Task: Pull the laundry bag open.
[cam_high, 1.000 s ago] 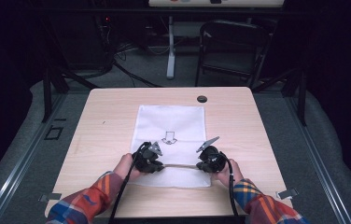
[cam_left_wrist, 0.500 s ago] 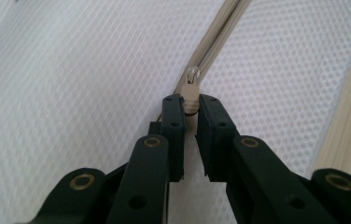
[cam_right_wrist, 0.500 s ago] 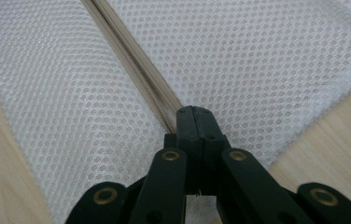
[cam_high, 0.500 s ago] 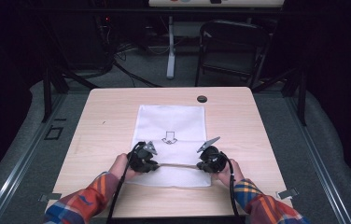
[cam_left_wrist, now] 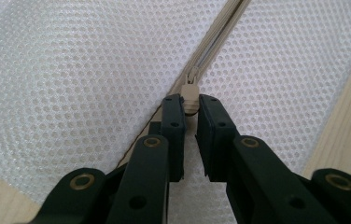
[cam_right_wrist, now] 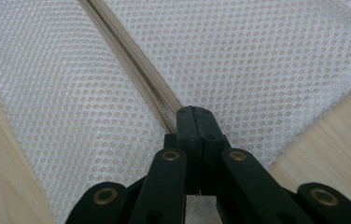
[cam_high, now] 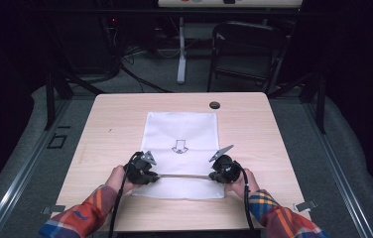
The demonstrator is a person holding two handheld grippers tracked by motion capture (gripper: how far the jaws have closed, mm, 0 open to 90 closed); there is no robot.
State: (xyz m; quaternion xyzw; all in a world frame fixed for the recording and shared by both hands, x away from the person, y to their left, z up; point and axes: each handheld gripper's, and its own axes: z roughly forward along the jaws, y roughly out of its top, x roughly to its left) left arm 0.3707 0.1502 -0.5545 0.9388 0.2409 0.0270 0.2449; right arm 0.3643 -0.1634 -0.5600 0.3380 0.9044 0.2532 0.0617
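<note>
A white mesh bag (cam_high: 182, 126) with a printed arrow (cam_high: 179, 147) lies flat on the wooden table (cam_high: 110, 124). A beige zipper (cam_high: 182, 175) runs across the bag's near end between my two grippers. My left gripper (cam_high: 142, 171) is at the zipper's left end. In the left gripper view it (cam_left_wrist: 190, 105) is shut on the beige zipper pull (cam_left_wrist: 190, 93), and the zipper (cam_left_wrist: 220, 37) runs away to the upper right. My right gripper (cam_high: 222, 169) holds the right end. Its jaws (cam_right_wrist: 194, 114) are pressed together on the zipper tape (cam_right_wrist: 131, 60) at the mesh edge.
A black round grommet (cam_high: 215, 105) sits near the table's far edge. Beyond the table stand a dark folding chair (cam_high: 246, 49) and a white stand leg (cam_high: 181, 54) on the grey floor. Bare wood borders the bag on both sides.
My left gripper has slid leftward along the zipper with the pull, so a longer stretch of zipper lies between the grippers. The right gripper has stayed in place.
</note>
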